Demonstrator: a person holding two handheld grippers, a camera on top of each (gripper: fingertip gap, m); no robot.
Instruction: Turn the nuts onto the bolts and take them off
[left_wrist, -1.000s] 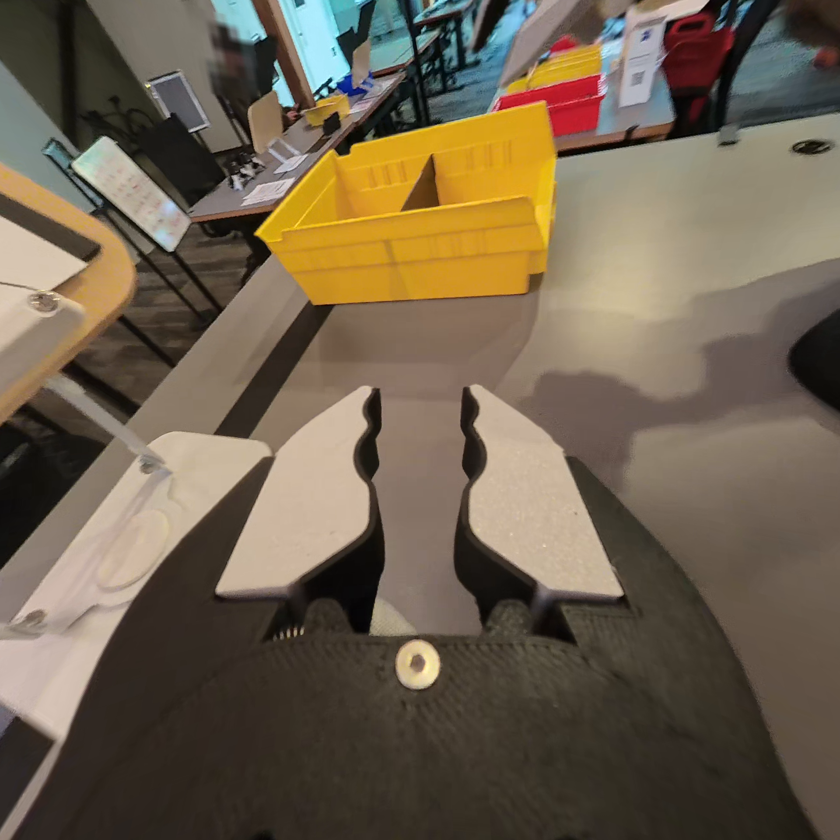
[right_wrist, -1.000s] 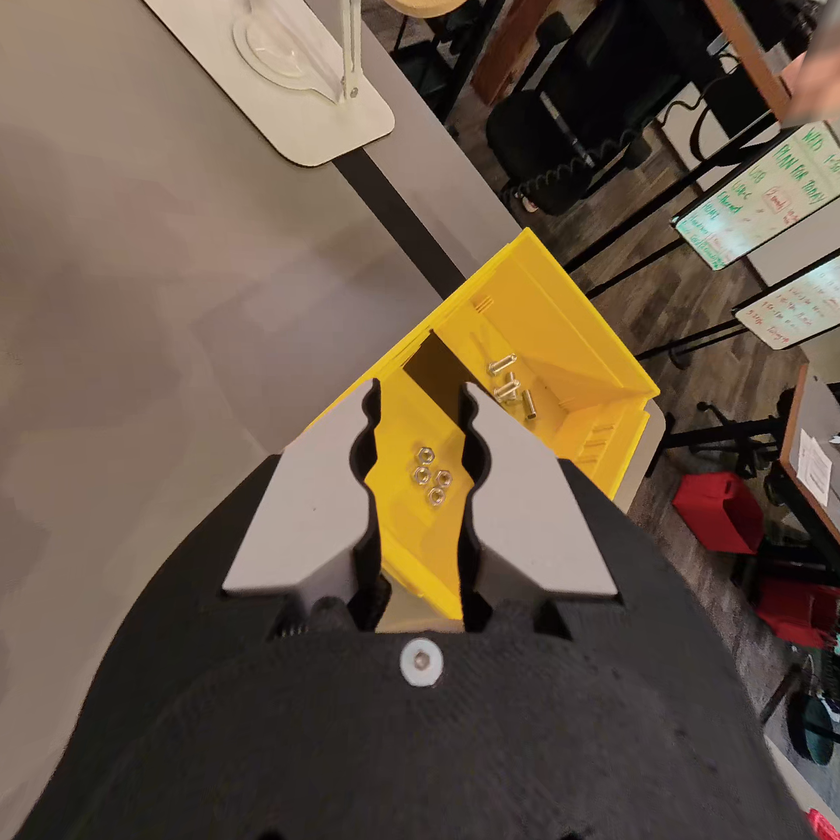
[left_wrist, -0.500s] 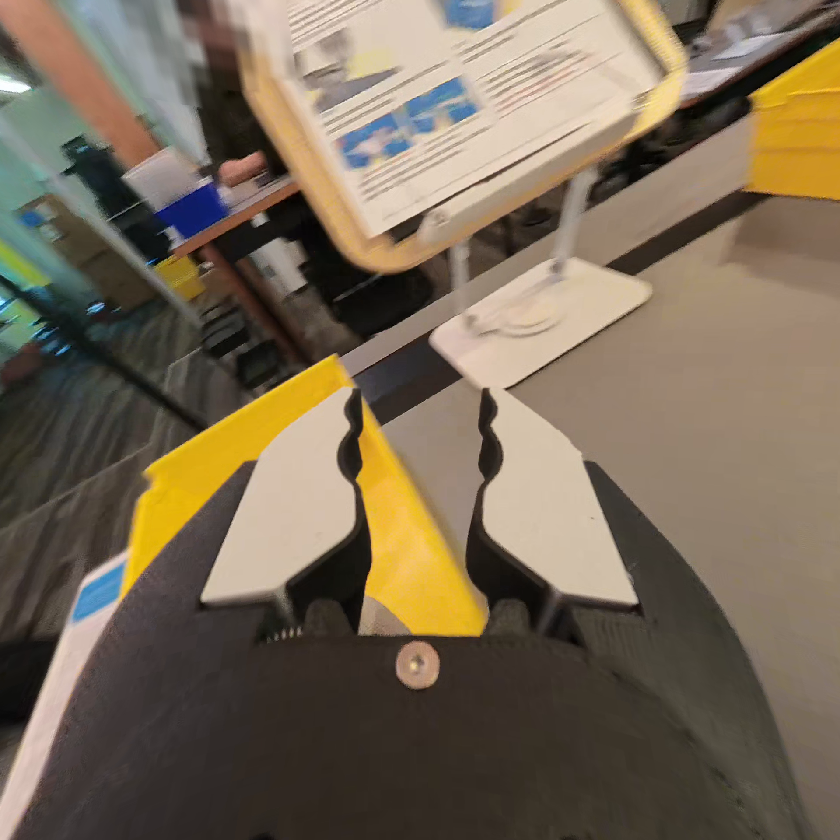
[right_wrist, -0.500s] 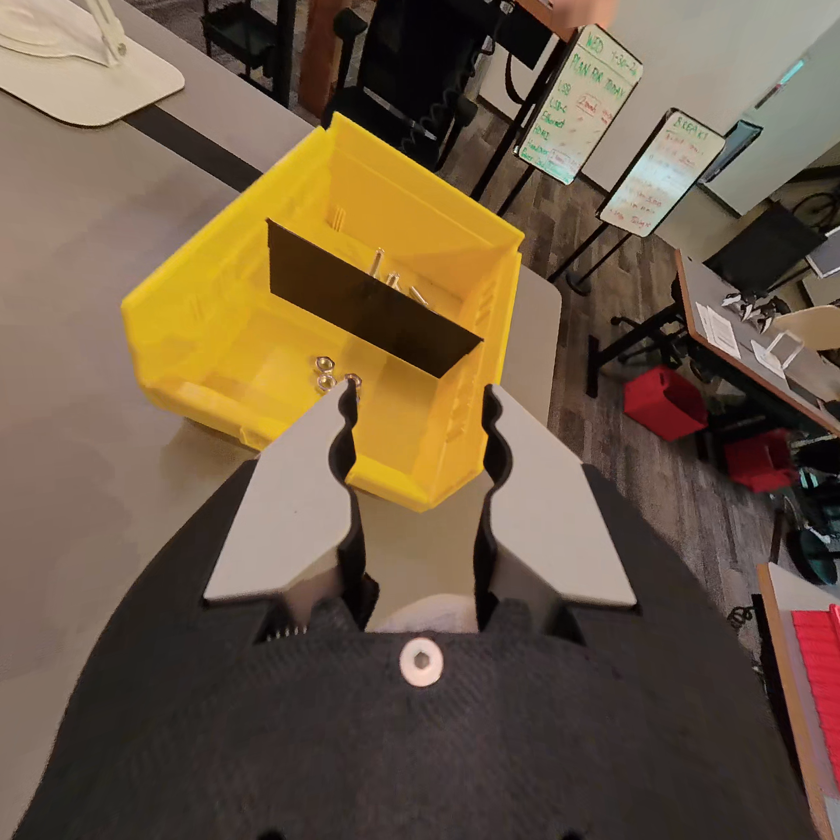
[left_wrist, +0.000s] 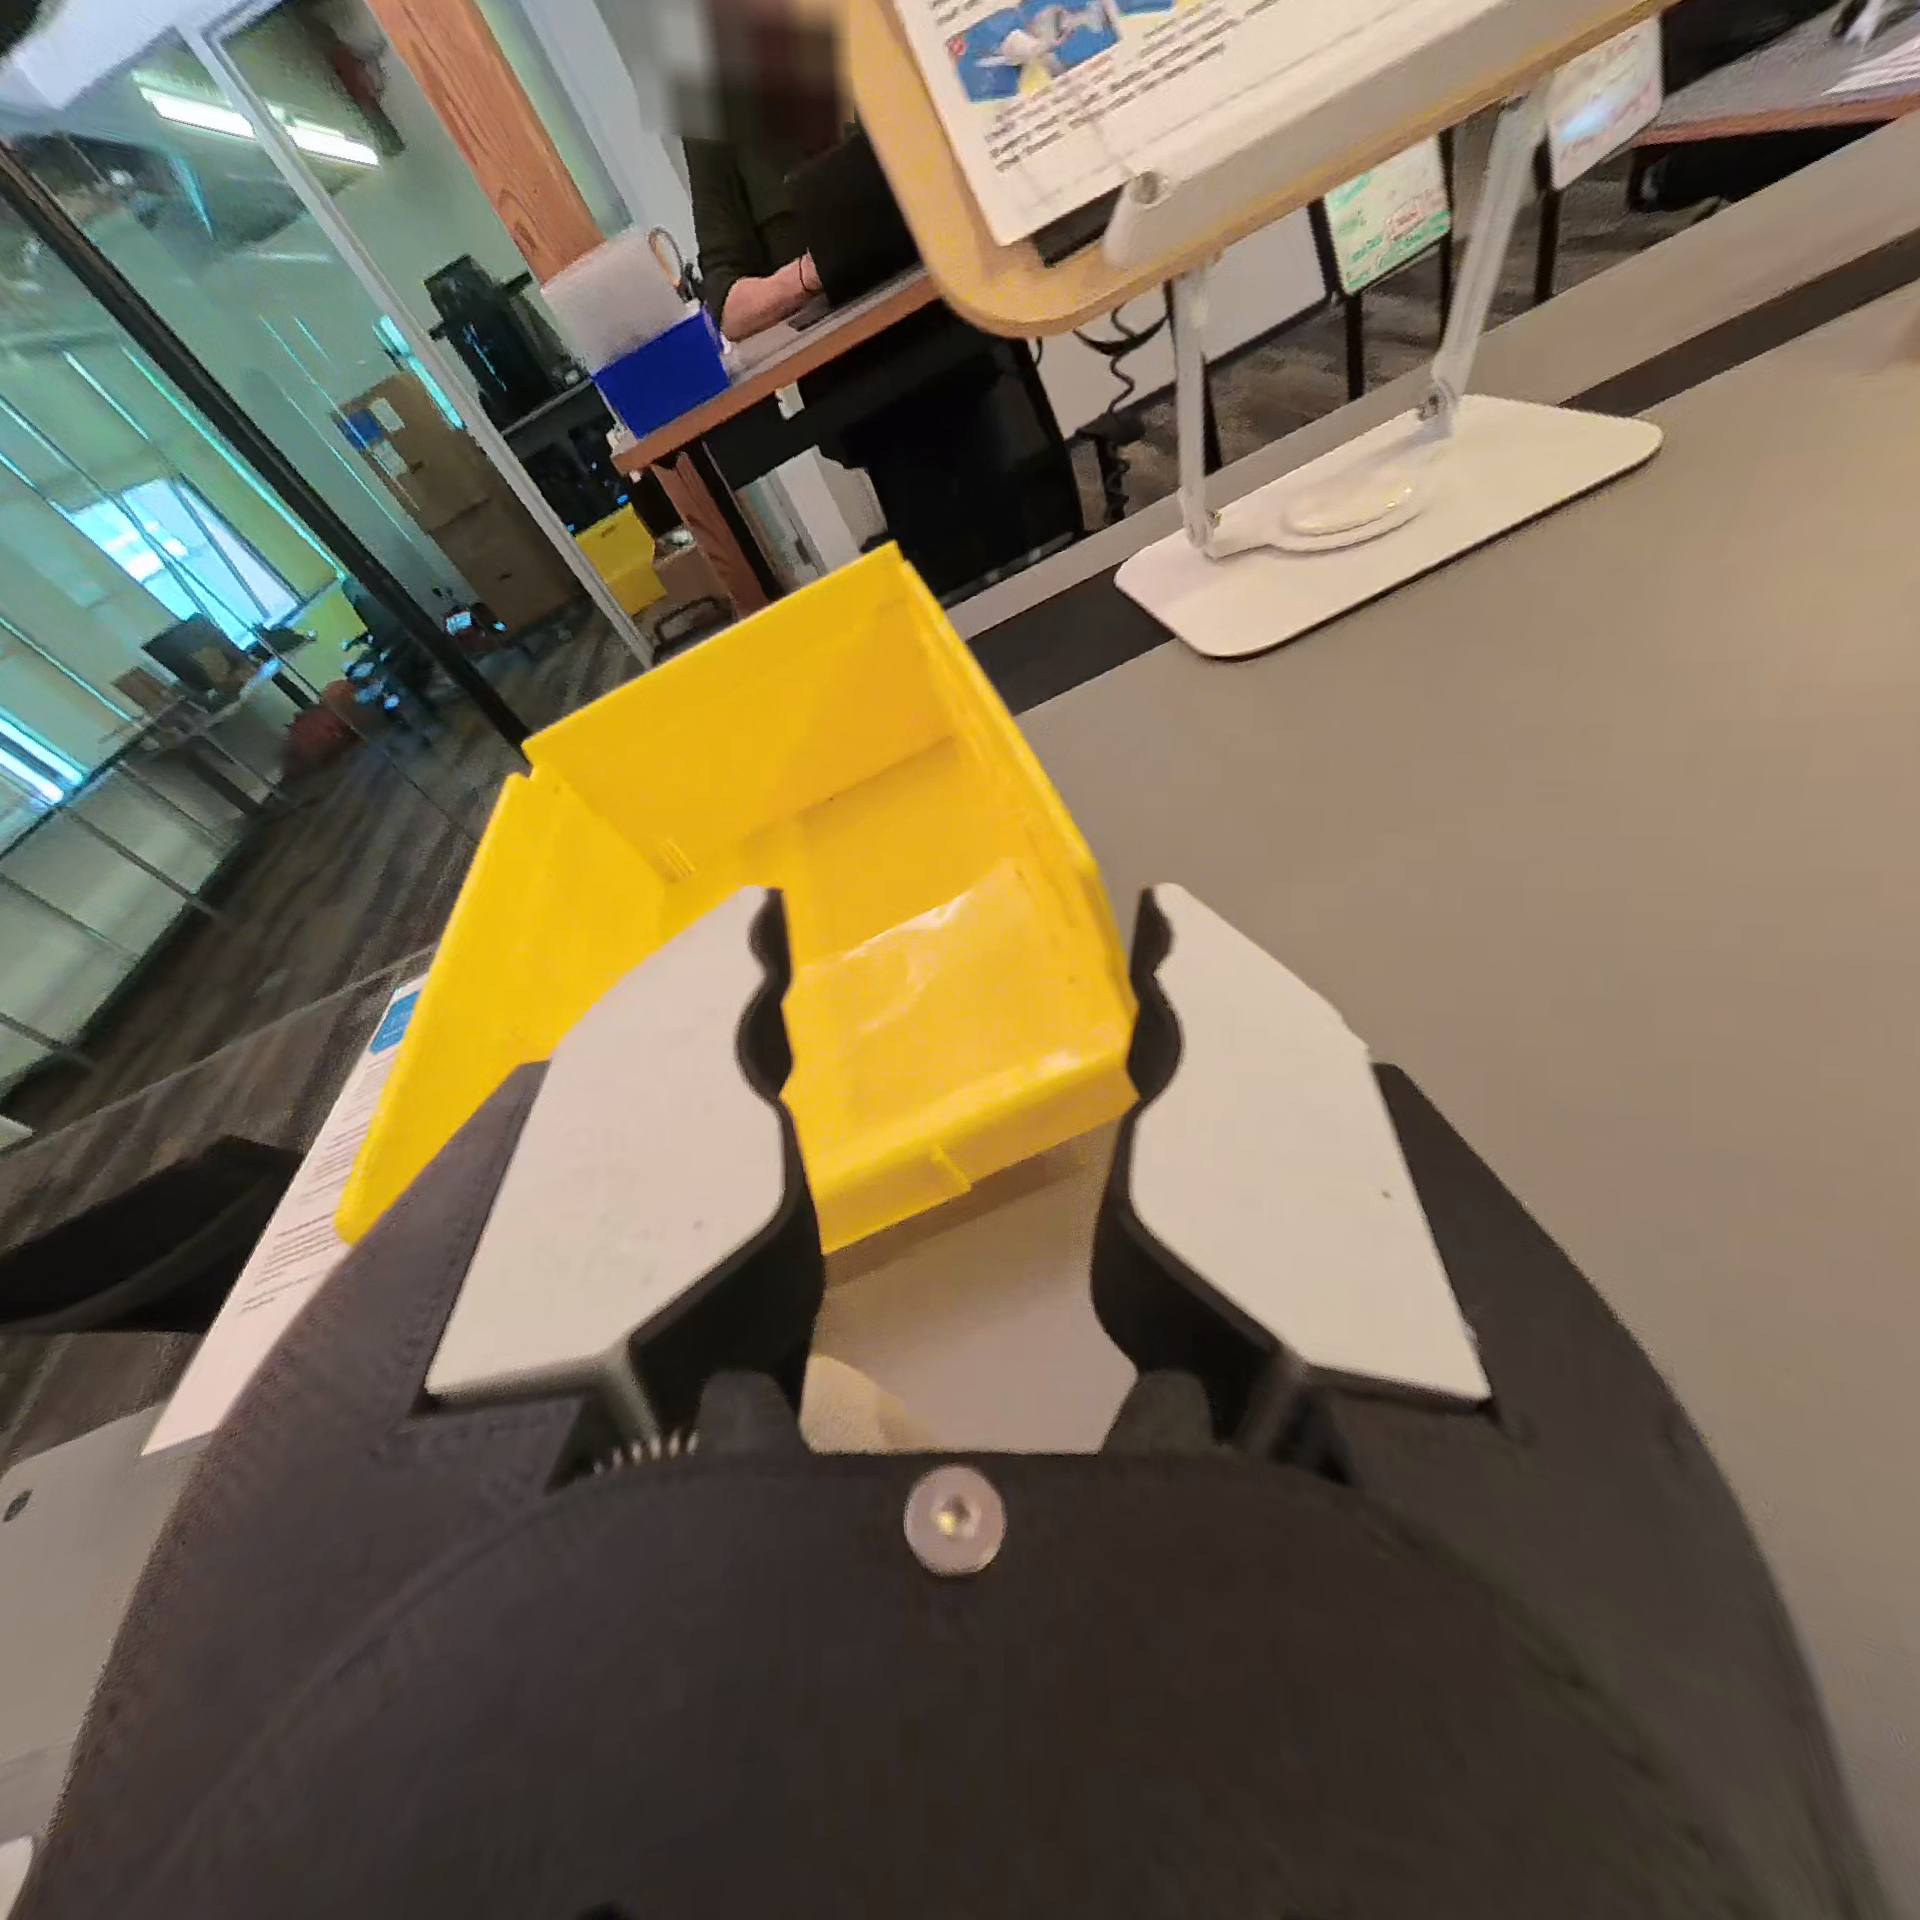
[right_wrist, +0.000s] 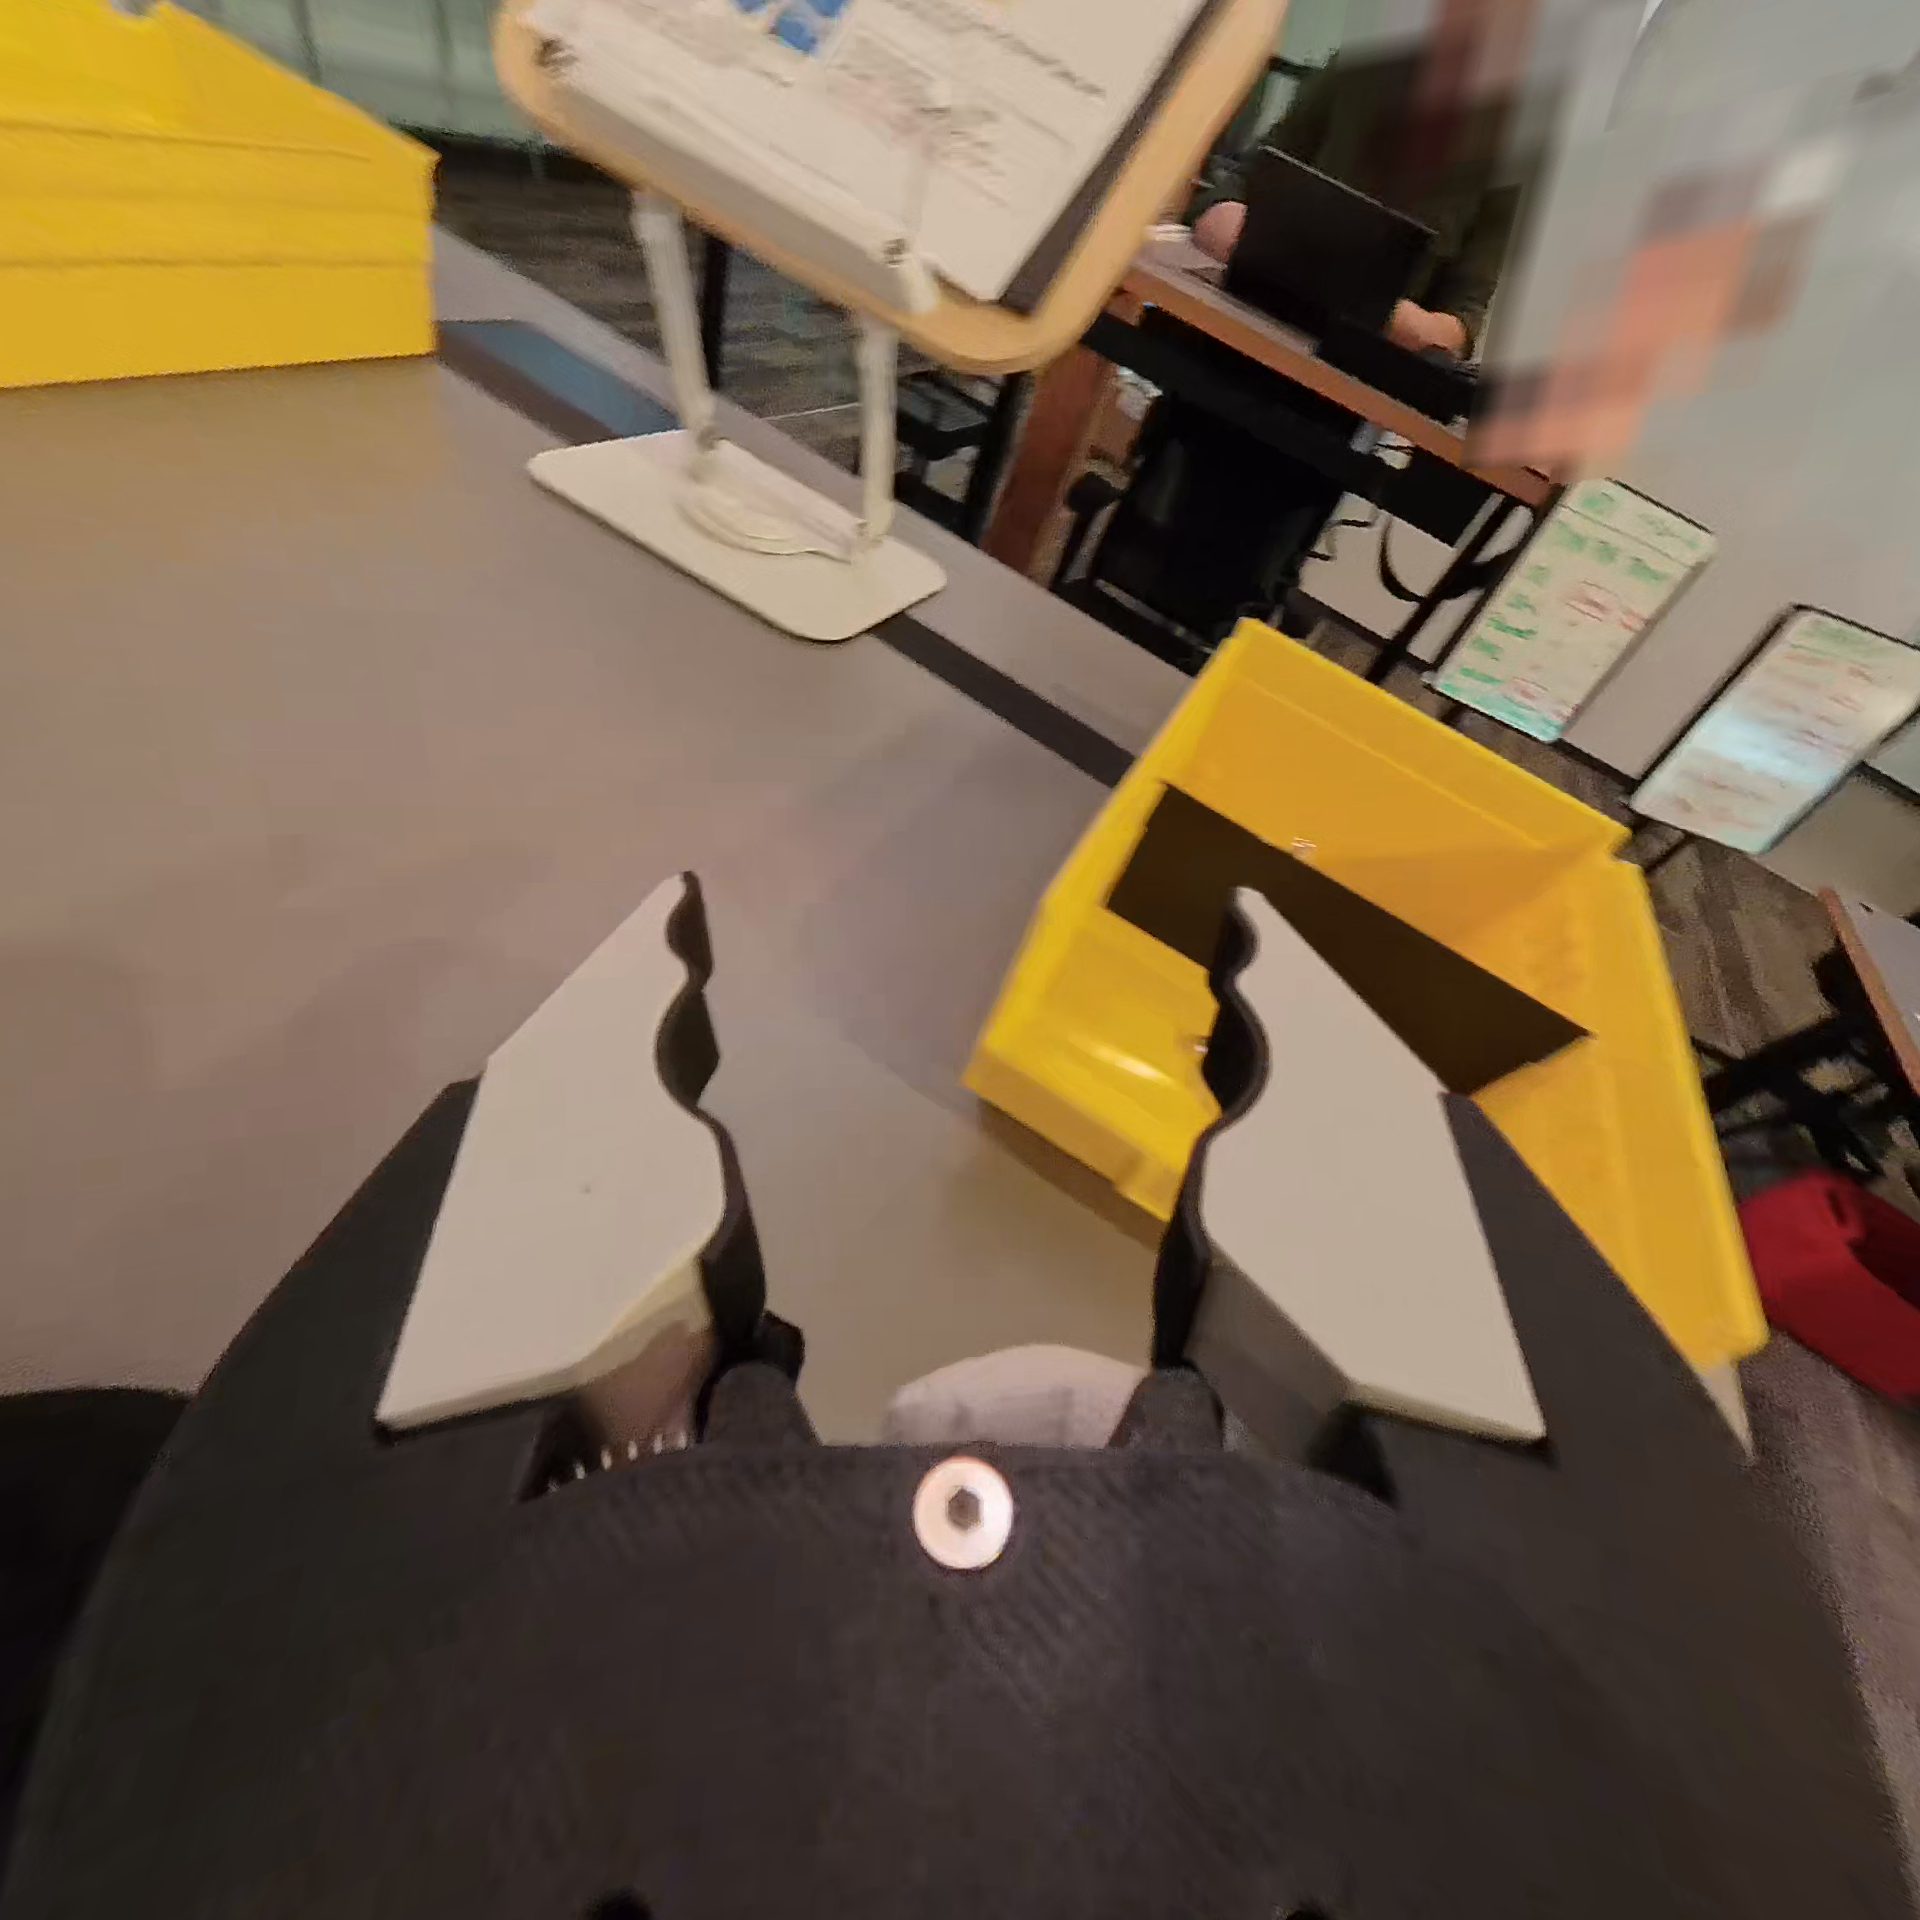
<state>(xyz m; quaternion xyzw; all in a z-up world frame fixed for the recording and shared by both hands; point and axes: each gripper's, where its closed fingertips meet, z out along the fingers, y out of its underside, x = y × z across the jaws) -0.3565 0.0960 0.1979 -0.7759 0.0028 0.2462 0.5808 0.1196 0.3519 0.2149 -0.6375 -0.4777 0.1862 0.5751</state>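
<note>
A yellow bin (right_wrist: 1081, 997) with a black divider (right_wrist: 1351, 935) stands on the grey table at the right of the right wrist view. Its walls hide the nuts and bolts, apart from a small metal glint behind the divider. My right gripper (right_wrist: 964, 894) is open and empty, above the table just left of this bin. In the left wrist view a second yellow bin (left_wrist: 582, 914) holds a clear plastic bag (left_wrist: 935, 966). My left gripper (left_wrist: 961, 914) is open and empty, pointing into that bin from its near end.
A document stand with a white base (left_wrist: 1392, 520) stands at the table's far edge; it also shows in the right wrist view (right_wrist: 727, 520). A printed sheet (left_wrist: 312, 1195) lies under the second bin, which also shows top left (right_wrist: 208, 208). A person sits at a desk beyond. There is about 55 cm between the tips of the two grippers.
Both views swung round. The left gripper turned from the divided bin to the bin with the bag. The right gripper pulled back off the divided bin. Both jaws opened wider.
</note>
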